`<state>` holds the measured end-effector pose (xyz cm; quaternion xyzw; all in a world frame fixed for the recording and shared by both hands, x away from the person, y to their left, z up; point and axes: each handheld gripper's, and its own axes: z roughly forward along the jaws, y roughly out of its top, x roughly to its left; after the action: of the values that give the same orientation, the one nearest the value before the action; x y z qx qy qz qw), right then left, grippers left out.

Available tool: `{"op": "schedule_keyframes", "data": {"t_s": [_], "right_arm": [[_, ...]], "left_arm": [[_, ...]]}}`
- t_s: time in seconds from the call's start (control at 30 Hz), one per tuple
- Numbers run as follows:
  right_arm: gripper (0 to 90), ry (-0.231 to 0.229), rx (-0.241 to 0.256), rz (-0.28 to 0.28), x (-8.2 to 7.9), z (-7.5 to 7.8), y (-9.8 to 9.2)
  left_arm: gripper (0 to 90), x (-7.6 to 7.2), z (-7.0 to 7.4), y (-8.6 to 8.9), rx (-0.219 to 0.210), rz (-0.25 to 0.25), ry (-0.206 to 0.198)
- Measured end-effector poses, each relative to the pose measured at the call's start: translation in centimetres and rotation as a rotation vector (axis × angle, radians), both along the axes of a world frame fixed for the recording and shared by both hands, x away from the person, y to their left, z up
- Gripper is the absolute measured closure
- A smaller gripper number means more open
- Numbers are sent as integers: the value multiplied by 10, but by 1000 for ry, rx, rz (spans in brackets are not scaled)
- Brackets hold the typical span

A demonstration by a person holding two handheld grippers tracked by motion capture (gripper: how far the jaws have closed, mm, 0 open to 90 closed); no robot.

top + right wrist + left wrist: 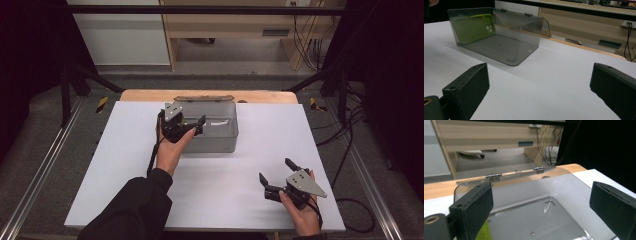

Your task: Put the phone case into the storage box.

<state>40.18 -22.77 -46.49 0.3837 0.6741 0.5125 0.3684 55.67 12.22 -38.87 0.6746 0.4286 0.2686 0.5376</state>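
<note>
A clear smoky plastic box (216, 142) stands at the middle of the white table, its hinged lid (204, 98) laid open behind it. In the right gripper view a green phone case (474, 28) with camera cut-outs leans inside the box (534, 32) against its left wall. My left gripper (197, 125) hovers open over the box's left half; its own view looks down into the box (524, 185), with a corner of the green case (483, 233) by the left jaw. My right gripper (275, 169) rests open near the table's front right, with nothing between its jaws.
The white table top (125, 165) lies on a wooden board (150, 95) that shows at the far edge. Black frame bars and cables (350, 125) flank the table. A wooden desk (240, 30) stands on the floor beyond.
</note>
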Motion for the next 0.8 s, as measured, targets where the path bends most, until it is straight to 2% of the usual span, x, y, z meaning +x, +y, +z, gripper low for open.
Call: {"op": "schedule_keyframes", "data": {"t_s": [0.27, 0.8], "right_arm": [[24, -1, -1, 1, 0, 0, 1], [23, 1, 9, 0, 0, 1, 0]], "left_arm": [[30, -7, 2, -4, 10, -42, -22], [27, -14, 3, -6, -10, -79, -41]]}}
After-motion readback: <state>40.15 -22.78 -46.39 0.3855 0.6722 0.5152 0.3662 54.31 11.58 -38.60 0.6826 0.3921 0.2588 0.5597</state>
